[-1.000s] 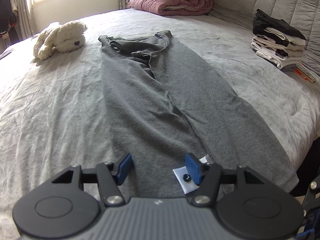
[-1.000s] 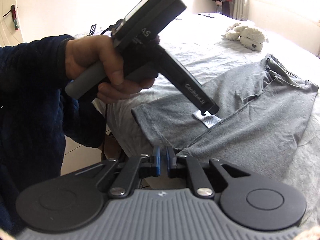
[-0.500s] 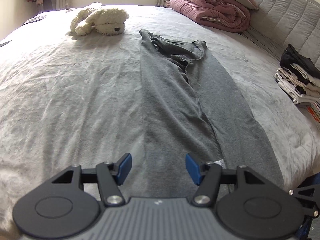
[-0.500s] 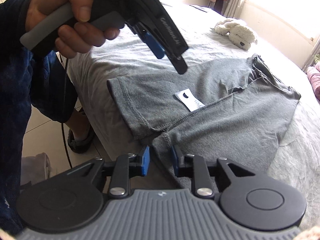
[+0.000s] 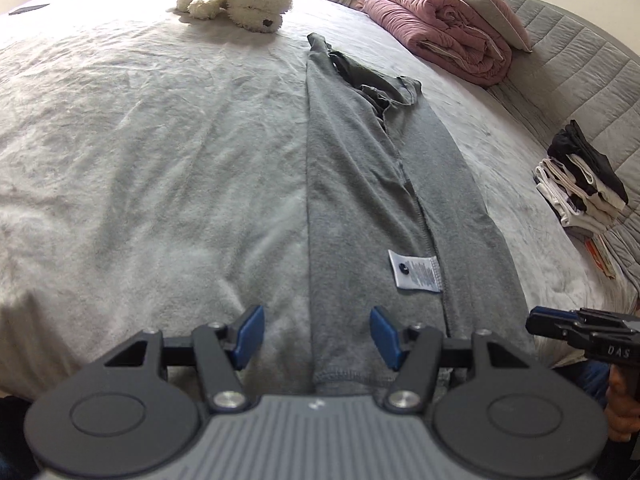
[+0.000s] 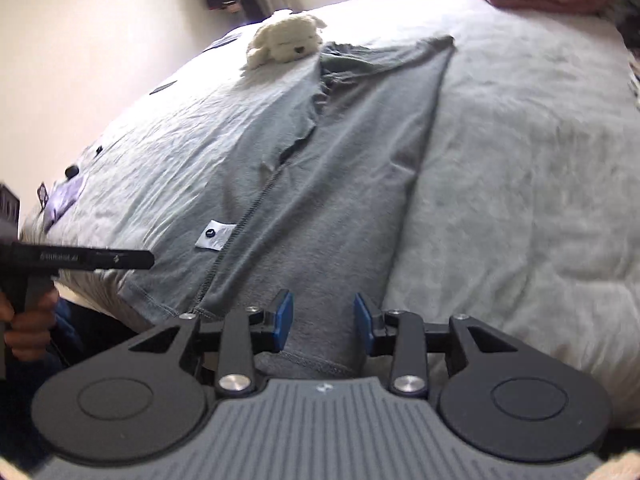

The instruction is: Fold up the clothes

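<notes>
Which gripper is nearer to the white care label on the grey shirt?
Left. The left gripper hangs open over the hem, with the white care label just ahead. The right gripper, also open, hangs at the hem's far side.

Folded shirt laid lengthwise on the bed, both grippers at its near end

The shirt (image 5: pixel 360 184) runs from the near edge of the bed (image 5: pixel 140 160) toward the far side, its label (image 5: pixel 416 275) on top near the near hem. A plush toy (image 5: pixel 240 2) lies far, left of the shirt's far end. A rolled duvet (image 5: pixel 444 36) sits far right; a stack of folded clothes (image 5: pixel 580 184) lies right, well apart. The left gripper (image 5: pixel 316 334) hangs over the near left corner, the right gripper (image 6: pixel 322 322) over the near right hem.
</notes>
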Available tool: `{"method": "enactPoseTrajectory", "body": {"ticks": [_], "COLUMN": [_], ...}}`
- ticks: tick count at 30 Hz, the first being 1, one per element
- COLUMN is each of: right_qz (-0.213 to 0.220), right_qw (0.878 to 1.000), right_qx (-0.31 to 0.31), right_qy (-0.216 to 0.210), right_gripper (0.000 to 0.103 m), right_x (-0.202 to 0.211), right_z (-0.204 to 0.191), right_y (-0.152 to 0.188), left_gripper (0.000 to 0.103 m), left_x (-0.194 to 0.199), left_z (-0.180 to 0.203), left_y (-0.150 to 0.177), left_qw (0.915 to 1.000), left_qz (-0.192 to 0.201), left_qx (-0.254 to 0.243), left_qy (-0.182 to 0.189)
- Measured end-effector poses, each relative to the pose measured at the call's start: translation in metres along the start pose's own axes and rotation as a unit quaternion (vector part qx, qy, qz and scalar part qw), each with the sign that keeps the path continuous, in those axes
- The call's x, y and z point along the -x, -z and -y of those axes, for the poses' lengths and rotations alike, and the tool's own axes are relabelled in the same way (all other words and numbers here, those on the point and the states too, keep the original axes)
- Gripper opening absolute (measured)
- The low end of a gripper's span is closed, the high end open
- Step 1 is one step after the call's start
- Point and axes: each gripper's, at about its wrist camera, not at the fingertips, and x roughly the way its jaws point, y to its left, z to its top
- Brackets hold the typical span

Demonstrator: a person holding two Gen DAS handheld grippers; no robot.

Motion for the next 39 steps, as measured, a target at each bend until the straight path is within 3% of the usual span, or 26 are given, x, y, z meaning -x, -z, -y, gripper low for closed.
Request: {"method": "enactPoseTrajectory", "body": {"ticks": [2,6,8,11,16,29,34,39], "right_qz": [-0.017,-0.017,-0.014,-0.023,-0.026,0.042,0.046,0.026], "right_qw": [0.997,0.987,0.984,0.981,0.979,0.983,0.983,0.986], "right_qx": [-0.077,-0.154,-0.171,-0.183,-0.193,-0.173,-0.174,-0.160], "right_qy": [-0.018,-0.040,-0.049,-0.065,-0.060,-0.043,-0.019,0.020], "right_gripper": [0.039,0.038,0.038,0.039,0.012,0.008,0.008,0.008], "right_x": [0.002,0.014,0.019,0.018,0.015,0.071,0.080,0.069], "right_z": [0.019,0.032,0.035,0.037,0.035,0.026,0.030,0.033], "right_y": [0.009,0.027,0.031,0.031,0.030,0.034,0.032,0.035], "left_gripper": [0.060,0.056,0.039,0.022,0.006,0.002,0.002,0.002], "left_x": [-0.003,-0.005,-0.004,-0.006,-0.009,0.029,0.039,0.020], "left_z": [0.005,0.008,0.006,0.001,0.008,0.042,0.055,0.059], "left_y": [0.003,0.005,0.005,0.004,0.005,0.017,0.025,0.032], "left_qw": [0.9997,0.9992,0.9995,0.9998,0.9996,0.9998,0.9998,0.9995], "left_qz": [0.001,0.008,0.010,0.003,0.003,0.020,0.022,0.003], "left_qx": [-0.023,-0.037,-0.028,0.005,0.022,0.002,0.001,-0.011], "left_qy": [-0.007,-0.012,-0.009,0.019,0.018,-0.006,-0.006,-0.030]}}
